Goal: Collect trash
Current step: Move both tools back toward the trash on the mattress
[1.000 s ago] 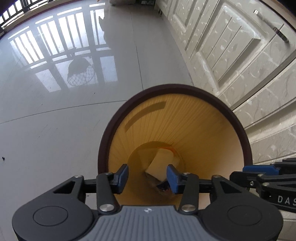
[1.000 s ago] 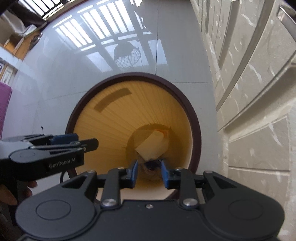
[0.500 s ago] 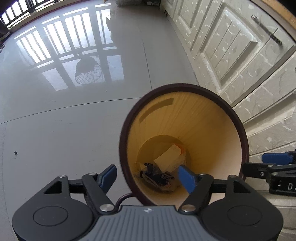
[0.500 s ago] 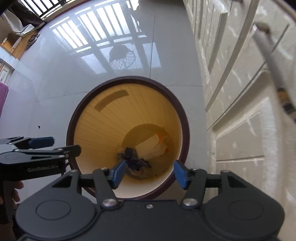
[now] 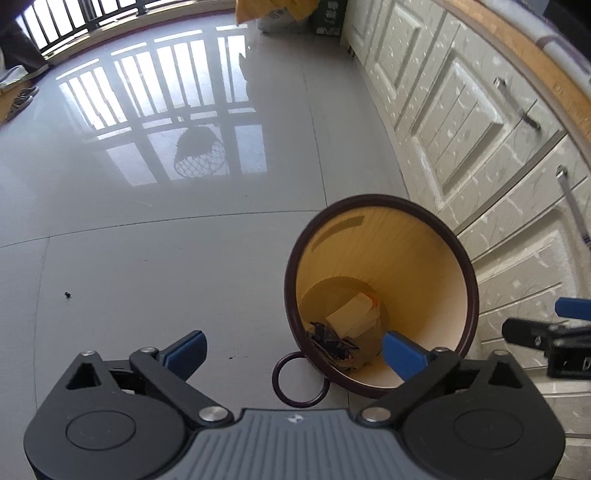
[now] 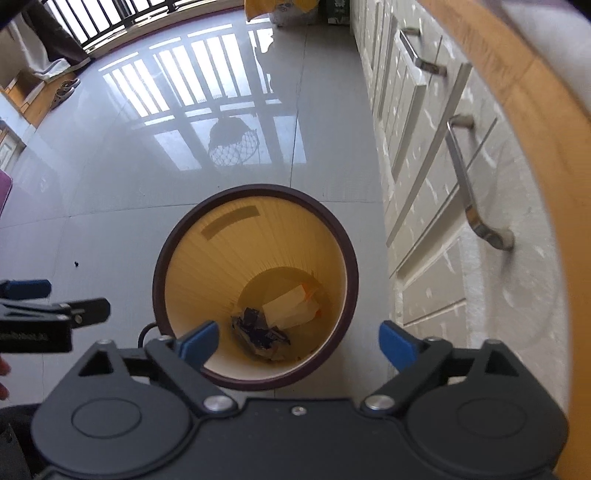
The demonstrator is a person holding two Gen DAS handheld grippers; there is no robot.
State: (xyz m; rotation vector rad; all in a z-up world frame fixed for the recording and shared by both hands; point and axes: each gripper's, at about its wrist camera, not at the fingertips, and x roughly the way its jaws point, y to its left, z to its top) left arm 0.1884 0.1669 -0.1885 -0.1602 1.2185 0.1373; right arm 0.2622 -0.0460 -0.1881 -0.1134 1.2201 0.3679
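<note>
A round bin [image 5: 424, 258] [image 6: 207, 266], yellow inside with a dark brown rim, stands on the grey floor beside the cabinets. At its bottom lie a dark crumpled wrapper [image 5: 330, 341] [image 6: 258, 328] and a pale paper piece [image 5: 352, 314] [image 6: 291, 308]. My left gripper [image 5: 293, 350] hangs above the bin's near left rim, its jaws opening wide with nothing between them. My right gripper [image 6: 297, 343] is over the bin's near edge, its jaws also opening and empty. Each gripper shows at the edge of the other's view [image 5: 546, 332] [image 6: 48, 314].
White cabinet doors [image 5: 472, 122] [image 6: 424, 155] with metal bar handles [image 6: 469, 195] run along the right under a wooden counter edge. A dark ring [image 5: 300, 378] lies on the floor by the bin. A small dark speck [image 5: 67, 294] sits on the tiles. Bags [image 5: 280, 14] stand far back.
Both grippers rose away from the bin and their jaws spread from nearly closed to wide. The dark wrapper, earlier by the fingertips, now lies at the bin's bottom.
</note>
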